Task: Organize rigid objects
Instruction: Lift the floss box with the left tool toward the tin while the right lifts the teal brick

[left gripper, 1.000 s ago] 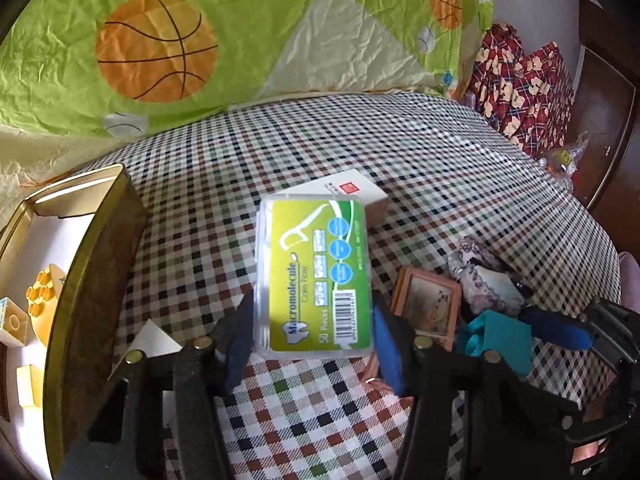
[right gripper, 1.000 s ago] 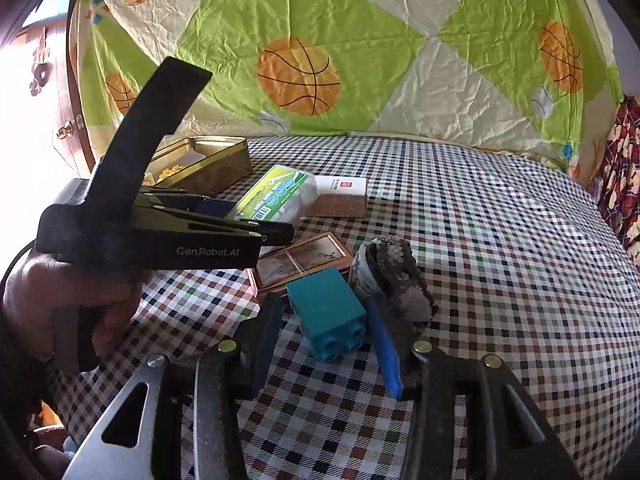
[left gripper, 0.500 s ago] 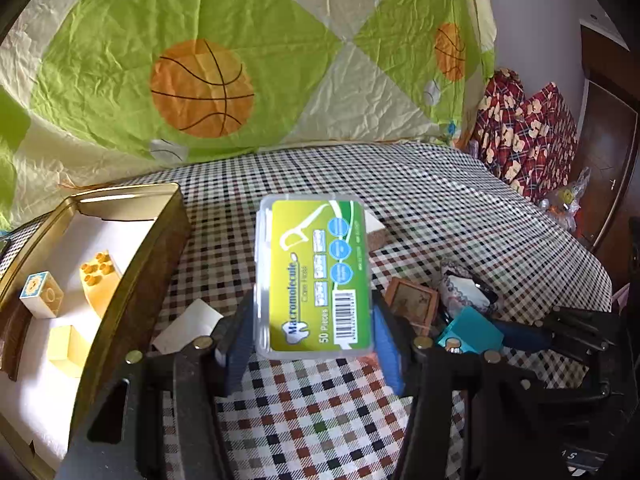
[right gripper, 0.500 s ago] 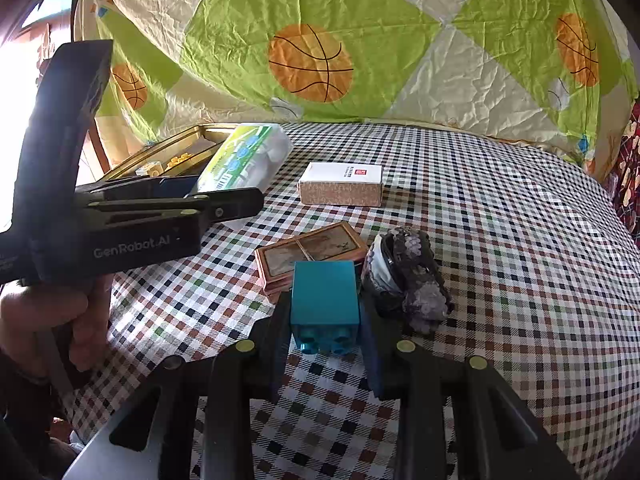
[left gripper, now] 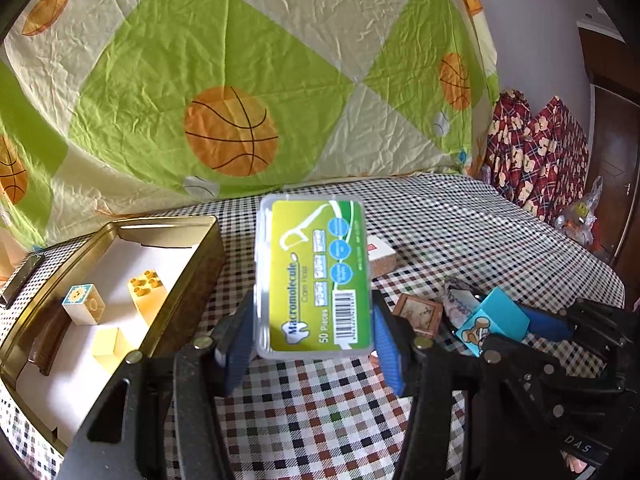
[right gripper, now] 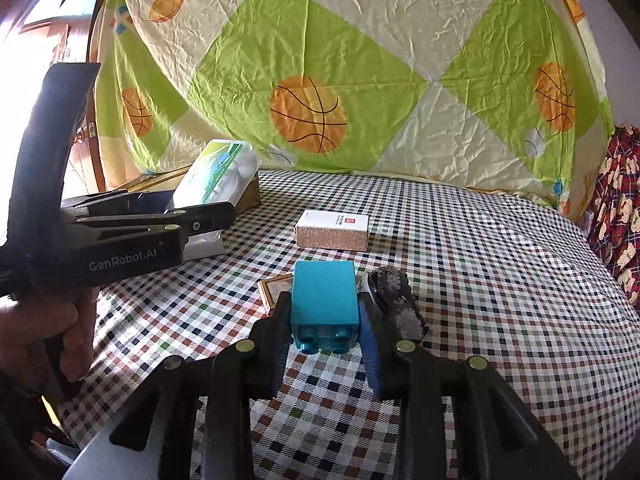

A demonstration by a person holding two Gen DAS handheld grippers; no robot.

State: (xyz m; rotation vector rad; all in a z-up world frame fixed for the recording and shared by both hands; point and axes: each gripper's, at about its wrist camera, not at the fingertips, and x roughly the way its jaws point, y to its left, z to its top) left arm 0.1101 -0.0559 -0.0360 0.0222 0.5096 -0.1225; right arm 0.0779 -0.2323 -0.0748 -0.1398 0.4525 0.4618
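We look across a bed spread with a checked cloth [left gripper: 460, 236], backed by a crumpled green and cream sheet printed with basketballs [left gripper: 224, 80]. At the left of the left wrist view sits an open gold tin [left gripper: 188, 280] lined in white, holding a yellow studded block [left gripper: 146, 286], a white block with a sun face [left gripper: 82, 304] and a pale yellow cube [left gripper: 110, 344]; a dark brown piece lies along its near wall, too shadowed for us to name.

The left gripper [left gripper: 312, 334] clamps a clear floss pick box [left gripper: 312, 276] with a green label by its lower end, the box raised off the cloth just right of the tin. From the right wrist view we see the same box [right gripper: 216, 176] held up in front of the tin's corner, a person's hand [right gripper: 52, 320] on the handle.

The right gripper [right gripper: 324, 320] is closed on a teal toy block [right gripper: 324, 296], pads pressed to both sides, studs facing the camera, and a bear picture shows on one face in the left view [left gripper: 476, 332]. Just behind it lie a small framed picture [right gripper: 274, 286] and a rolled patterned cloth [right gripper: 396, 300], and farther back a white box with a cork-patterned side [right gripper: 332, 230].
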